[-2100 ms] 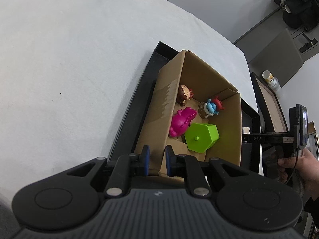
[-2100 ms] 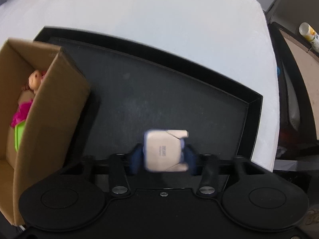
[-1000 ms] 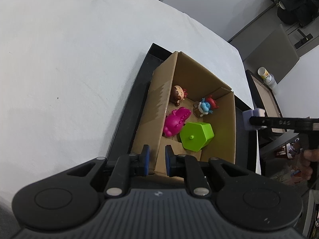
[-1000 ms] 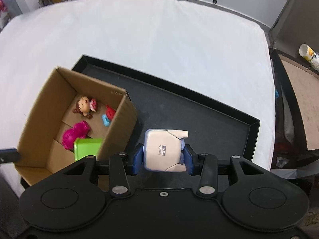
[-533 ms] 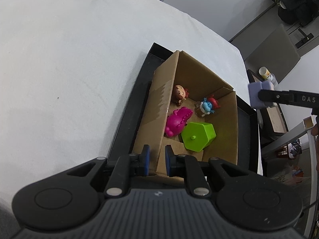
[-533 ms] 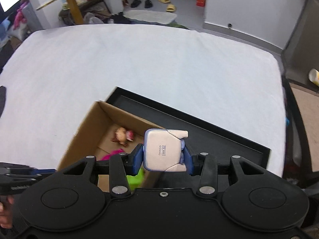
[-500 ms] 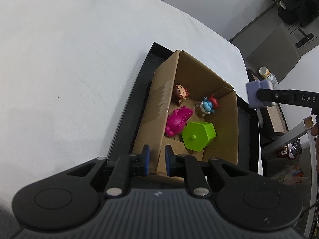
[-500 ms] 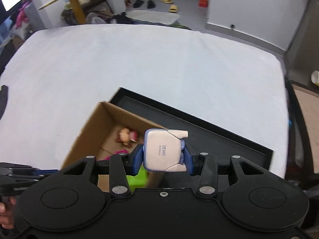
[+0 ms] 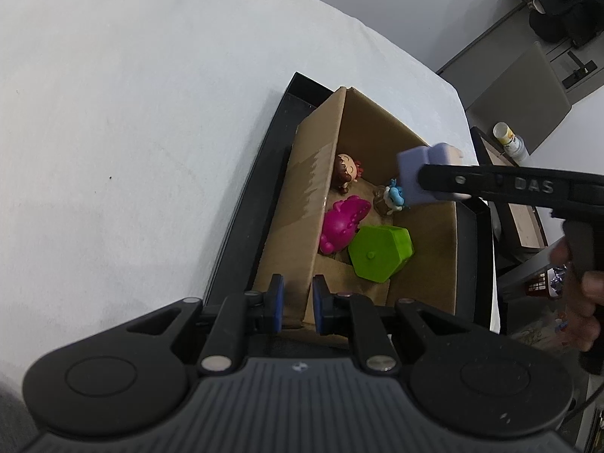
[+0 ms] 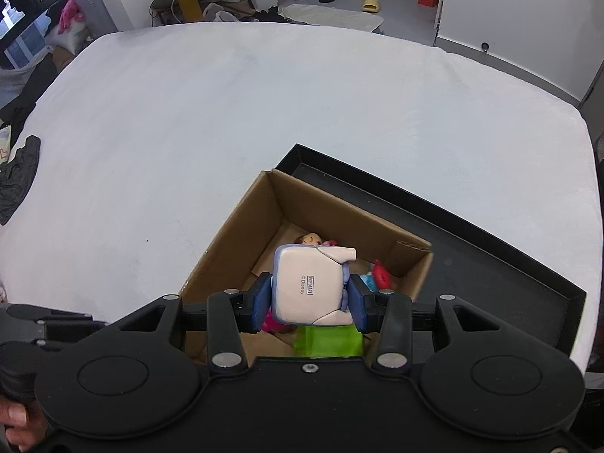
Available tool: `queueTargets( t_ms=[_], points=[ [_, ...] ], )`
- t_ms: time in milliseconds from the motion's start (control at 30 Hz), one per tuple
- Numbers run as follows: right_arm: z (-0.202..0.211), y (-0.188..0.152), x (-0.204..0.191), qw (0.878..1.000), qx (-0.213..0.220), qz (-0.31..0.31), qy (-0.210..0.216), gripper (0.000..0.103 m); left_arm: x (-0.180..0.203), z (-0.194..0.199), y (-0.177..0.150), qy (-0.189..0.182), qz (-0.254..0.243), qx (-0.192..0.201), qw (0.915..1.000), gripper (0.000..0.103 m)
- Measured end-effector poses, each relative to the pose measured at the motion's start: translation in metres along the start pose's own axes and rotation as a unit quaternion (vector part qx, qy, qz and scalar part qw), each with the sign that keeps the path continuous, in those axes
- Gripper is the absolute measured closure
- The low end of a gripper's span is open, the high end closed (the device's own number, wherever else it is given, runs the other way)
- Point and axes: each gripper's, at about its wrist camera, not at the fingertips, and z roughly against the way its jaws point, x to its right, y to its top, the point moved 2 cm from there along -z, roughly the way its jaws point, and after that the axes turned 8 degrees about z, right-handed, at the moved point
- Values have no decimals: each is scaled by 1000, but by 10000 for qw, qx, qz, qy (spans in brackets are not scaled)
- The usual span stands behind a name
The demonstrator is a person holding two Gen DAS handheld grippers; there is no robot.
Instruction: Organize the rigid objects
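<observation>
right gripper (image 10: 309, 294) grips the toy (image 10: 307, 287) above the box (image 9: 422, 226); left gripper (image 9: 294, 298) pinches its wall. released here, the toy may bounce off the figures (image 9: 390, 198).

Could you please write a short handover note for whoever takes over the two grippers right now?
Left gripper: shut on the near wall of the cardboard box, steadying it.
Right gripper: shut on a pale toy figure, held above the open box.
The box stands in the black tray on the white table.
Done: doll, blue figure, pink dinosaur and green block are already in the box.
Left: lower the pale figure into the box and release it; the rest of the tray that shows is bare.
</observation>
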Motion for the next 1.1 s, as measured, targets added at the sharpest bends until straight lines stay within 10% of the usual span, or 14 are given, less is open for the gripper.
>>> queueTargets(
  t_ms=[1100],
  points=[
    [-1,7,-28,9996,108,-112,225,57,-6,18,10,-196,143,-30,9997,88]
  ],
)
